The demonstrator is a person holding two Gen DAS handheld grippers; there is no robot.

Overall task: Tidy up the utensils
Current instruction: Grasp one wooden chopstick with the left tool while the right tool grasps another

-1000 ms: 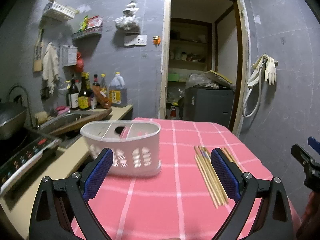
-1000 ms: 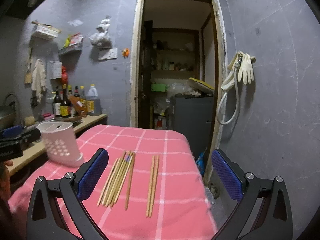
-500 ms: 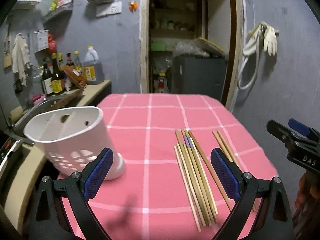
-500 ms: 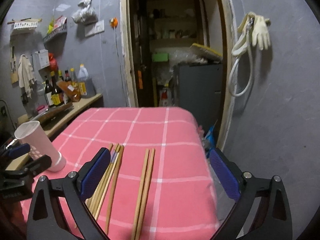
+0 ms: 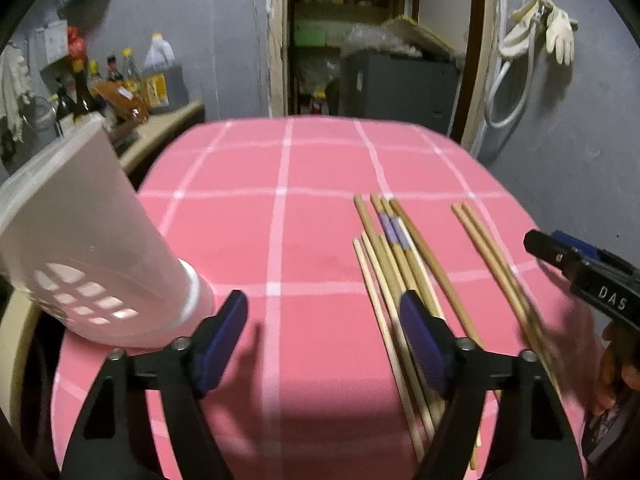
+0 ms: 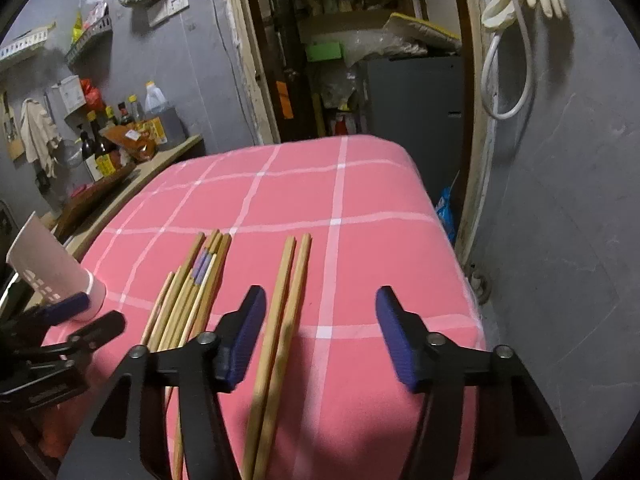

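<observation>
Closing hand-held grippers [image 5: 324, 340] over chopsticks [image 5: 400, 256]

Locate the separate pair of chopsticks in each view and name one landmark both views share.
Left wrist: pair of chopsticks lies right of centre, right of the larger bundle.
Right wrist: the pair lies at centre, beside the left pad.
Shared landmark: white utensil holder.

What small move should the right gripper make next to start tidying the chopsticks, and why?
Probably lower the right gripper onto the separate pair of chopsticks. Its jaws are closing with nothing held yet; the pair lies between them on the pink tablecloth, close to one pad and apart from the bigger bundle. The white holder stands across the table, waiting.
</observation>
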